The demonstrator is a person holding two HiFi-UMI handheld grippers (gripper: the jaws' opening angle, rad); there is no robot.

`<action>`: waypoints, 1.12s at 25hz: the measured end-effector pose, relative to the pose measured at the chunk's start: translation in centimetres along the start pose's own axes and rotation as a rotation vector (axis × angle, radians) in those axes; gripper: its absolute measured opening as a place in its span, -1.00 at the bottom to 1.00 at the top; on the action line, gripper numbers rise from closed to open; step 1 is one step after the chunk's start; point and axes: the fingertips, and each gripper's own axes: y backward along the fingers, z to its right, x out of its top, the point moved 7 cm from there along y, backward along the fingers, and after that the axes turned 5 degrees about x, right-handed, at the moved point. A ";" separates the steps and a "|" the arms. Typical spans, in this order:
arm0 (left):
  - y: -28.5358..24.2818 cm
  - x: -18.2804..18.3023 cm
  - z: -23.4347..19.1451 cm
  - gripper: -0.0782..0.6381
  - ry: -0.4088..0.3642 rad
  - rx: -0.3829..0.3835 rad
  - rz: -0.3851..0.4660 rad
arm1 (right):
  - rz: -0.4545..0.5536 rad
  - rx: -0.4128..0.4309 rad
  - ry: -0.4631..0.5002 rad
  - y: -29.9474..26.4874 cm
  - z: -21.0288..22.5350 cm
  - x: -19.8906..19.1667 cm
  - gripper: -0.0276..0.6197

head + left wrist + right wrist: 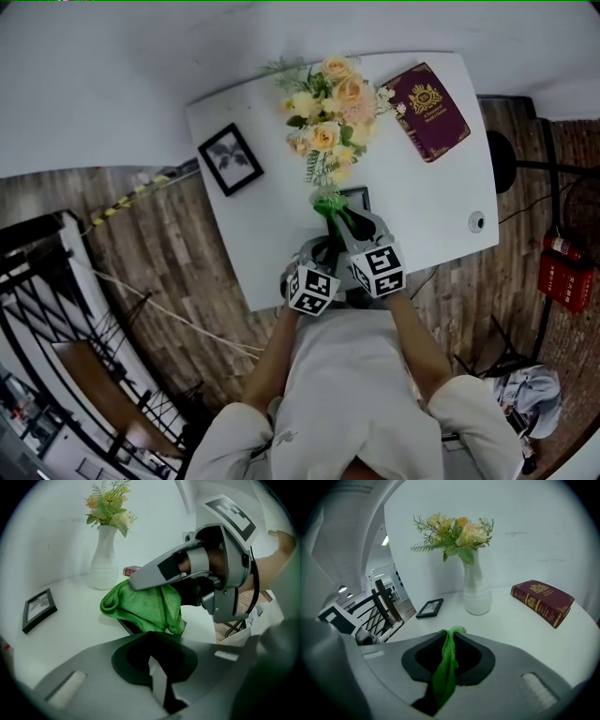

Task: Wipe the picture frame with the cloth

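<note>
White worktop [441, 187] is carrying a picture frame [357, 196] near its near edge. Fingers of the right gripper [449, 644] are clamping a green cloth [145, 604] that is draping over the frame. Fingers of the left gripper [157, 667] are sitting closed together just beside it.

Vase [477, 592] mid-table [441, 206]; small frame [231, 158] left, book [429, 111] right; cloth [328, 204] before vase.

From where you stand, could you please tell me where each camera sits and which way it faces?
Head view: on the person's head, looking steeply down at the table; forearms and shirt show.
Left gripper view: on the left gripper, facing the right gripper holding the green cloth; own jaws below.
Right gripper view: on the right gripper, facing flowers and book; own jaws pinch the cloth.
Shared: all three show the flowers and small frame.
</note>
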 end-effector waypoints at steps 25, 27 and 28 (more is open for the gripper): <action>0.1 -0.5 -0.3 -0.73 0.034 -0.004 -0.012 | -0.098 -0.147 0.055 -3.0 1.8 -1.8 -0.75; 0.1 -0.5 -0.3 -0.73 0.034 -0.003 -0.013 | -0.098 -0.174 0.046 -2.6 2.5 -2.0 -0.75; 0.0 -0.5 -0.4 -0.73 0.034 -0.004 -0.013 | -0.099 -0.185 0.042 -2.4 2.7 -2.0 -0.75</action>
